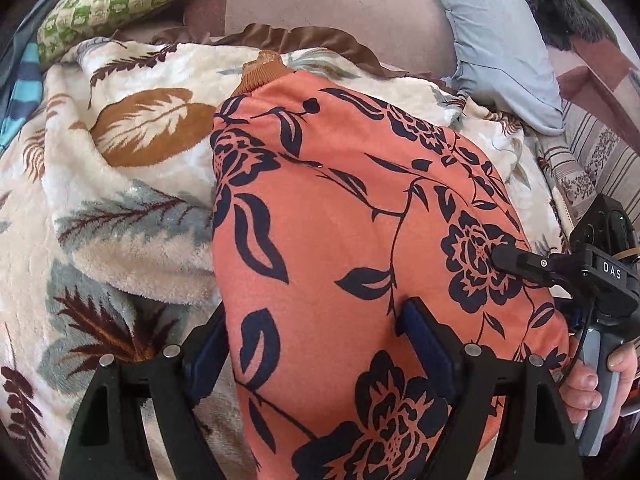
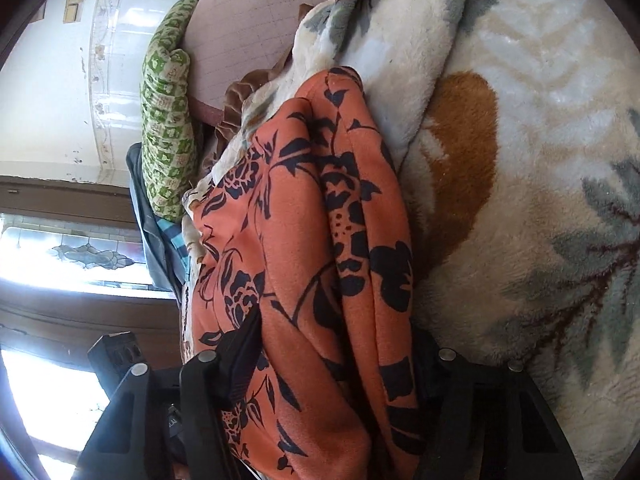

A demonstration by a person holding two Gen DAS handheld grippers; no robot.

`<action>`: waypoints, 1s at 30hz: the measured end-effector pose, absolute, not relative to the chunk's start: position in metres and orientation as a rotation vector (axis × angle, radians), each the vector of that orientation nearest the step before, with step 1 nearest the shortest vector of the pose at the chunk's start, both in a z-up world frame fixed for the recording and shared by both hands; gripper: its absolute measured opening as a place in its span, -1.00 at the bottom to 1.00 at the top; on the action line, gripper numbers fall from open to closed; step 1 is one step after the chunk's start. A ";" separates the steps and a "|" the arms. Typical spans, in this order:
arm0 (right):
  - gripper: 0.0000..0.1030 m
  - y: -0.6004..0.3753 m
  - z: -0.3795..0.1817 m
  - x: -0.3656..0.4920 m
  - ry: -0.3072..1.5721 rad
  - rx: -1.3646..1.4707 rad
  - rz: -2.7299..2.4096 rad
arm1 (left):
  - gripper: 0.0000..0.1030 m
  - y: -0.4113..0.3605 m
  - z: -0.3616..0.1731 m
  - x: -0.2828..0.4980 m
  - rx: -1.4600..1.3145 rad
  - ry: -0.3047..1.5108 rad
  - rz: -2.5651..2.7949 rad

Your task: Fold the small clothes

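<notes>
Firstly, from the left wrist, the orange floral garment [image 1: 360, 240] lies on the leaf-print fleece blanket [image 1: 132, 208]; the left gripper [image 1: 316, 344] stands wide astride its near edge, pads apart from the cloth. From the right wrist, the right gripper [image 2: 340, 344] has bunched garment between its jaws; whether they squeeze it I cannot tell.

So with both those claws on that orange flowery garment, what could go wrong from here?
1. The orange garment lies on a fluffy, rumpled blanket; a finger could catch the pile and drag the blanket along.
2. The right gripper straddles a thick bunched fold, so layers might slip unevenly and spoil the fold.
3. The left gripper works close to the right one, whose finger rests on the same cloth; they might bump.
</notes>
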State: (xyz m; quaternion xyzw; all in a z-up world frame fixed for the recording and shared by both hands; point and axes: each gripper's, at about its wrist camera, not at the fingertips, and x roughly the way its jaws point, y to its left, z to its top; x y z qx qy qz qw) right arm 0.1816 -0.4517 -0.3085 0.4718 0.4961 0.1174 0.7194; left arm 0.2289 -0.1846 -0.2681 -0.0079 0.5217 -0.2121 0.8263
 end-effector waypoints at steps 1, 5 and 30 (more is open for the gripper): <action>0.23 -0.451 -0.309 0.182 1.101 1.034 0.263 | 0.62 -0.186 -0.267 0.228 -0.007 1.102 -0.444; 0.24 -0.450 -0.310 0.184 1.111 1.021 0.272 | 0.60 -0.196 -0.267 0.224 0.048 1.065 -0.412; -0.13 -0.432 -0.278 0.182 1.112 0.843 0.222 | 0.20 -0.197 -0.254 0.209 0.141 1.003 -0.379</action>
